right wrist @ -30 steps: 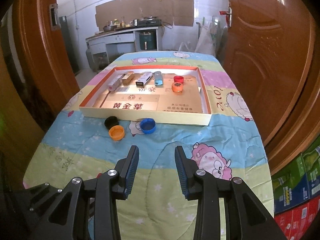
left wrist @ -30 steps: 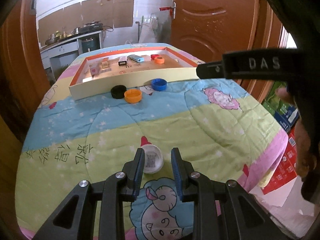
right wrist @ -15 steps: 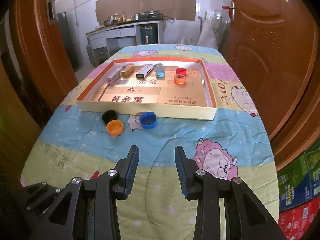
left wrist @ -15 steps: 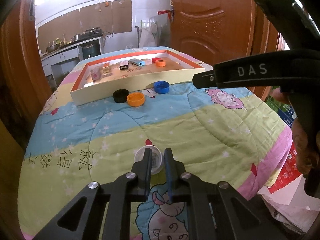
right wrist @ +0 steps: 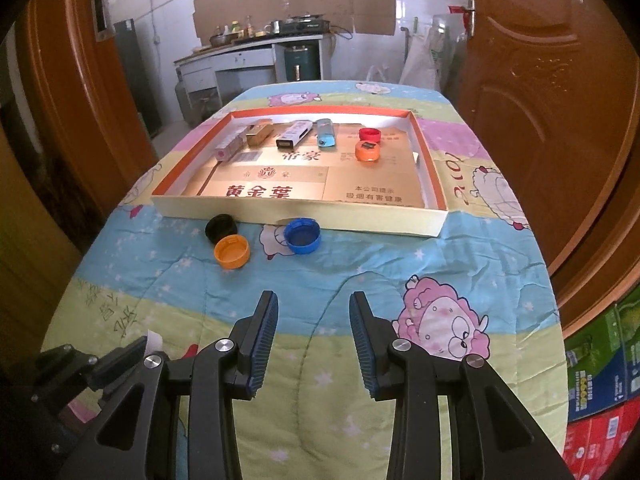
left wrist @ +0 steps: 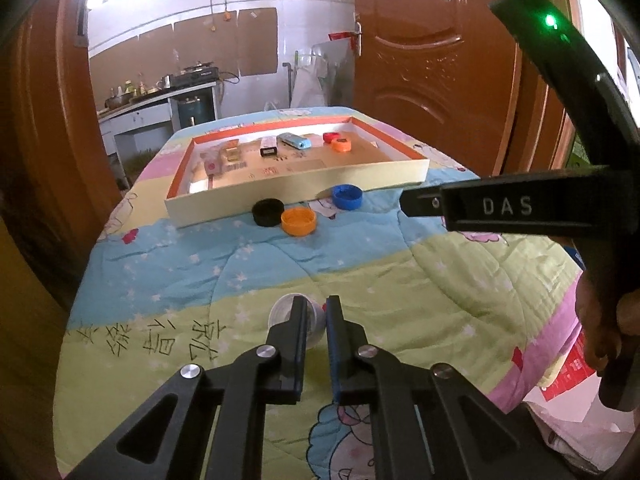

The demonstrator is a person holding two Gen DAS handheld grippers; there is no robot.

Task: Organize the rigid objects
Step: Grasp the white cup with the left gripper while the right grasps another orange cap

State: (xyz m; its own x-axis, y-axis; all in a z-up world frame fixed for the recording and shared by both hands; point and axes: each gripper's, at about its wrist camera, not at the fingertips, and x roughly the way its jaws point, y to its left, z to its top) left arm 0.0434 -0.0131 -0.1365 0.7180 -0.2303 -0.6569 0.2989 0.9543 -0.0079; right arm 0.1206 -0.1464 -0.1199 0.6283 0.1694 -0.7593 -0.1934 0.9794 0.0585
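Observation:
My left gripper (left wrist: 316, 312) is shut on the rim of a clear plastic cap (left wrist: 282, 314) and holds it just above the quilt. A black cap (left wrist: 267, 212), an orange cap (left wrist: 298, 221) and a blue cap (left wrist: 346, 196) lie on the quilt in front of a shallow cardboard tray (left wrist: 296, 194). The tray holds small boxes, a lighter (right wrist: 325, 133), a red cap (right wrist: 369, 134) and an orange cap (right wrist: 367, 151). My right gripper (right wrist: 313, 320) is open and empty above the quilt, short of the blue cap (right wrist: 302, 235).
The table is covered by a cartoon quilt (right wrist: 440, 280). Brown wooden doors (right wrist: 552, 92) stand close on the right and left. Stacked cartons (right wrist: 600, 392) sit on the floor at the right. A kitchen counter (right wrist: 256, 56) lies beyond the table's far end.
My left gripper closed on the clear cap's rim and lifted it slightly. My right gripper moved a little forward towards the tray, still open.

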